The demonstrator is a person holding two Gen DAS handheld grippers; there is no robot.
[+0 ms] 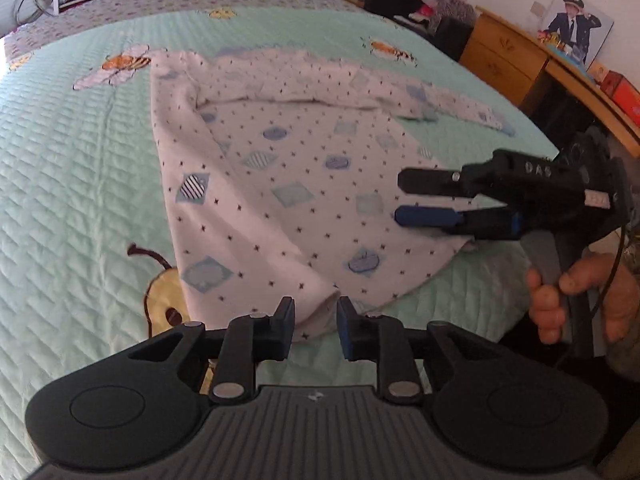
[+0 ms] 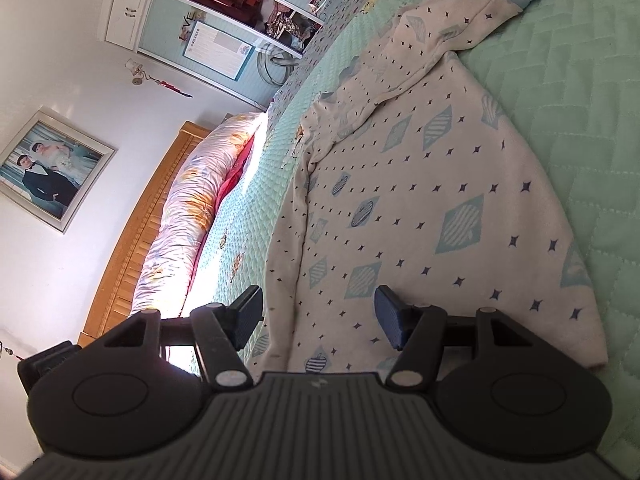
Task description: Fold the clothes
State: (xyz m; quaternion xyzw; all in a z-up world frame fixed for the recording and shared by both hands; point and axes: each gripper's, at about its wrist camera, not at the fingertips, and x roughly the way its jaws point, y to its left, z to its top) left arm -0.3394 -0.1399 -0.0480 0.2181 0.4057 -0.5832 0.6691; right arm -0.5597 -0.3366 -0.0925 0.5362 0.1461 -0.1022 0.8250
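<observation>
The white patterned pyjama top (image 1: pixel 280 184) lay spread on the mint quilted bed (image 1: pixel 72 184), one sleeve (image 1: pixel 452 108) folded across its upper part. The left gripper (image 1: pixel 316 322) hovered right at the near hem, a fold of the fabric bunched between its jaws, but the pads stood narrowly apart and were not pressing on it: open, nothing held. Ahead and to its right, the right gripper (image 1: pixel 404 198) sat over the garment's right edge, a hand (image 1: pixel 576 296) wrapped round its handle. In its own view the right gripper (image 2: pixel 318 318) had its jaws wide apart above the cloth, the top (image 2: pixel 420 208) stretching away straight ahead and the cuffed sleeve (image 2: pixel 472 12) far ahead, gripping nothing.
</observation>
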